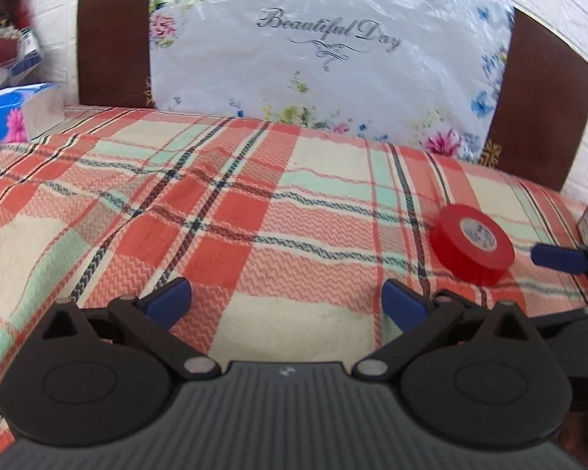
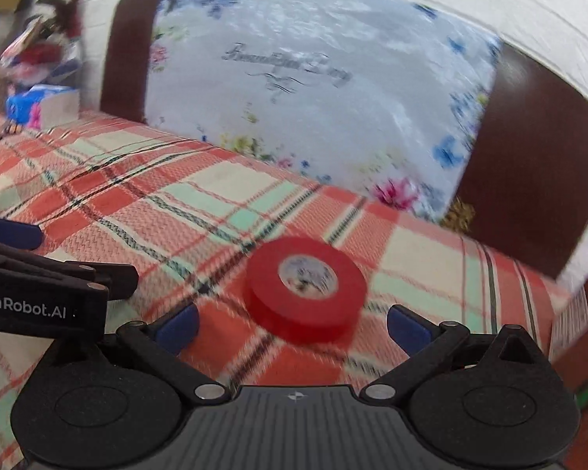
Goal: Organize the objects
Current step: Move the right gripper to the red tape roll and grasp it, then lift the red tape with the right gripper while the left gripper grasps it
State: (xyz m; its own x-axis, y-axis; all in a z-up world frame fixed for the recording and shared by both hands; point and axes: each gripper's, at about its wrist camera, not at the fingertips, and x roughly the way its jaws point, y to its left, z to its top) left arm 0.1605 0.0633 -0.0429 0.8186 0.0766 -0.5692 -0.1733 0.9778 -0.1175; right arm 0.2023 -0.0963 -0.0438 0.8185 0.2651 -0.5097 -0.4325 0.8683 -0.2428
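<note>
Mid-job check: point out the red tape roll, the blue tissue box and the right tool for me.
red tape roll (image 2: 306,289), right wrist view, on its flat red top face.
blue tissue box (image 1: 15,107), left wrist view, on its blue flowered top.
right tool (image 2: 292,327), right wrist view, midway between its open blue fingertips.
</note>
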